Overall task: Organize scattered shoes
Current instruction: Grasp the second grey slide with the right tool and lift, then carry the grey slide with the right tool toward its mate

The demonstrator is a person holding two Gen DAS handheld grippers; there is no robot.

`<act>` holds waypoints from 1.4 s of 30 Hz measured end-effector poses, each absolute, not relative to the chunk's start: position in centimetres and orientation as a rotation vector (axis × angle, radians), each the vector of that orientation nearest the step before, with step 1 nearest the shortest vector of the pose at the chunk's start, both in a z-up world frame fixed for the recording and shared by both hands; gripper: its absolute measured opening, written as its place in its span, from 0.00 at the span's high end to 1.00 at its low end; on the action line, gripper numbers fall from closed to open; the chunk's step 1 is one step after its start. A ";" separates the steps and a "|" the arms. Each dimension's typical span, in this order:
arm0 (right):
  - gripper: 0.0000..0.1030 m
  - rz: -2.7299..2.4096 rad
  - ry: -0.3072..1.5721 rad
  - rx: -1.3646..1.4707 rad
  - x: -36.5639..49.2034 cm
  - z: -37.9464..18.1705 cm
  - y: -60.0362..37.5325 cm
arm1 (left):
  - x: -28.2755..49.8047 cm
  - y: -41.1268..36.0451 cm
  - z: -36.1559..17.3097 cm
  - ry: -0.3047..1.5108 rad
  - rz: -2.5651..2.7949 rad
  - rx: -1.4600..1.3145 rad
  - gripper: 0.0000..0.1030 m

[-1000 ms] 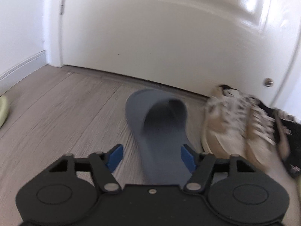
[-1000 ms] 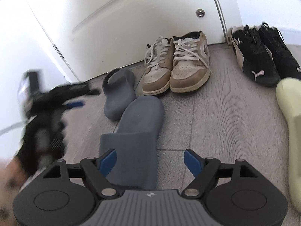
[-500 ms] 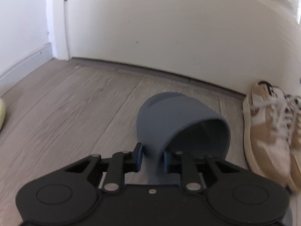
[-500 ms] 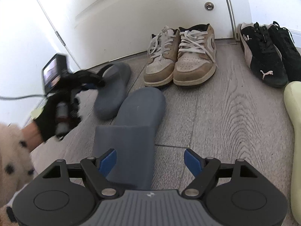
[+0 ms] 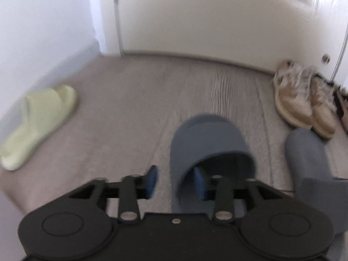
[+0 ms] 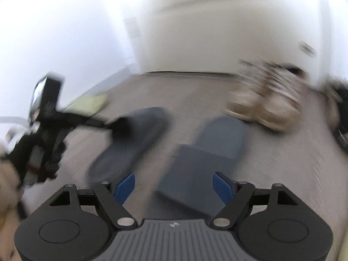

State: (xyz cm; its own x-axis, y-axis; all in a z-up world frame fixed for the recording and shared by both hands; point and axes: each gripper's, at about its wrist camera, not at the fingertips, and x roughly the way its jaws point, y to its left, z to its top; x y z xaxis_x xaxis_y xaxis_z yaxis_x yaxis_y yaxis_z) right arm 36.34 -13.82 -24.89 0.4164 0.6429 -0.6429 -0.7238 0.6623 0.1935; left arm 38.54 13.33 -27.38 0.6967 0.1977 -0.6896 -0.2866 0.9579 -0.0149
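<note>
One grey slide (image 5: 208,139) lies on the wood floor right in front of my left gripper (image 5: 175,181). The side of its strap stands between the blue pads. The pads are partly spread, and floor shows between the left pad (image 5: 152,179) and the slide, so the gripper is open. Just to its right lies the second grey slide (image 5: 308,158). In the blurred right wrist view, that second slide (image 6: 208,152) lies between the wide-open fingers of my right gripper (image 6: 174,187), untouched. The first slide (image 6: 134,139) lies to its left.
A pale green slide (image 5: 41,121) lies by the left wall. A pair of tan sneakers (image 5: 304,102) stands against the white door (image 5: 217,21), with black shoes (image 6: 343,108) further right. A person's hand holds the left gripper body (image 6: 47,130) at left.
My left gripper carried the grey slide back from the door and set it beside the other grey slide. Its pads then spread apart. The right wrist view swung left and blurred.
</note>
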 end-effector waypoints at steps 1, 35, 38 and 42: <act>0.30 0.904 0.743 -0.171 35.9 -24.9 -12.6 | 37.2 13.4 -26.5 0.730 0.305 -0.164 0.41; 0.09 1.604 0.221 -1.241 44.7 -27.3 3.9 | 31.6 21.5 -28.3 0.666 0.597 -0.562 0.46; 0.09 1.692 0.193 -1.487 46.4 -28.0 5.4 | 32.1 21.5 -28.3 0.659 0.576 -0.554 0.45; 0.09 1.745 0.204 -1.639 48.3 -28.5 8.6 | 32.2 21.9 -28.5 0.654 0.571 -0.582 0.45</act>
State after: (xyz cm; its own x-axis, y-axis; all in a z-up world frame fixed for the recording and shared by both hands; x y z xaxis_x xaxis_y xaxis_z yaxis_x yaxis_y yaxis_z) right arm 48.31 8.64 -28.46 0.0703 0.3885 -0.9188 -0.5902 -0.7263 -0.3523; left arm 32.24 21.87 -28.53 0.6562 0.2994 -0.6926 -0.6465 0.6965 -0.3114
